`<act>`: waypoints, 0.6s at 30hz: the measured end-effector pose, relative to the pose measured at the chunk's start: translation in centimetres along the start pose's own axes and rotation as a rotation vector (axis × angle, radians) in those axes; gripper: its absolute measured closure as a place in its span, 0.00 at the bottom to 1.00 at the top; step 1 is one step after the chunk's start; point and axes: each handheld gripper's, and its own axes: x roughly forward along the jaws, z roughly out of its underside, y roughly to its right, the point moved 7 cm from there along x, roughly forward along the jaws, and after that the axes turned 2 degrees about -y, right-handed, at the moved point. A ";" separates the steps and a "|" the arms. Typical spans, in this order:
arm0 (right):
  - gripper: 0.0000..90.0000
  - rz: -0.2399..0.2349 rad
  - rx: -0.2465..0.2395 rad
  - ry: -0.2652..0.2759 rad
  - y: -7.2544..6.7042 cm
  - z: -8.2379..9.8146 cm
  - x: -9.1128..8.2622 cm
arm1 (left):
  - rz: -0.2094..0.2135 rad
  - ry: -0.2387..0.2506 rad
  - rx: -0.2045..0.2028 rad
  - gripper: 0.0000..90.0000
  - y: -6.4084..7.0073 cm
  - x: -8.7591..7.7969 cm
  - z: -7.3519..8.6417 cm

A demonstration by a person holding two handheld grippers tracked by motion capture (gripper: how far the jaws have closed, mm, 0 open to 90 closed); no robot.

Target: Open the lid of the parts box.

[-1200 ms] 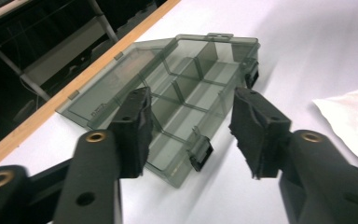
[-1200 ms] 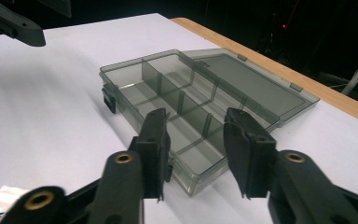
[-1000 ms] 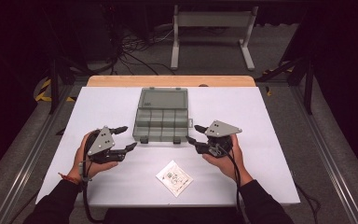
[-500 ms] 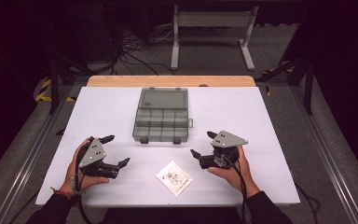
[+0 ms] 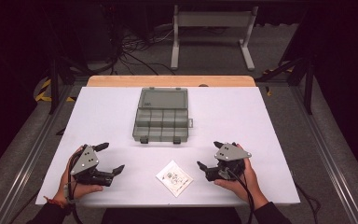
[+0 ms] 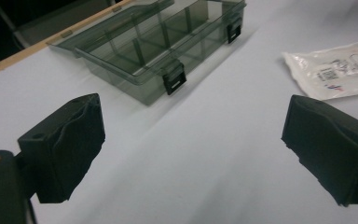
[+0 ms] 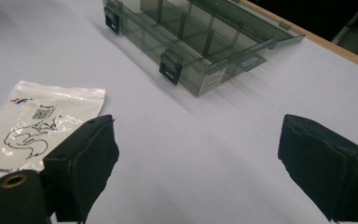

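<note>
- The left gripper (image 5: 107, 158) and the right gripper (image 5: 209, 155) sit near the front edge of the white table (image 5: 270, 140), each with its 2 jaws spread wide and nothing between them; both have just been opening.
- The small plastic bag (image 5: 174, 178) lies flat between the 2 grippers, well apart from the open compartment box (image 5: 161, 124) farther back.
- The likely step is picking up the bag: a flat bag is best pinched at 1 corner or edge, with one jaw slid low along the table.
- The right gripper view shows a line drawing and label on the bag (image 7: 37, 122); the high view only hints at them.
- The left gripper view shows the box's black latches (image 6: 175, 78) up close.
</note>
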 end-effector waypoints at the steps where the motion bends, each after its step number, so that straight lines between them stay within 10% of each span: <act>1: 0.13 0.002 -0.002 -0.002 0.0 0.1 0.0 | -0.003 -0.005 0.001 0.07 0.1 0.0 0.1; 18: 0.12 -0.050 0.010 -0.058 -1.6 1.8 -0.1 | 0.017 -0.037 0.000 0.05 1.2 -0.3 1.6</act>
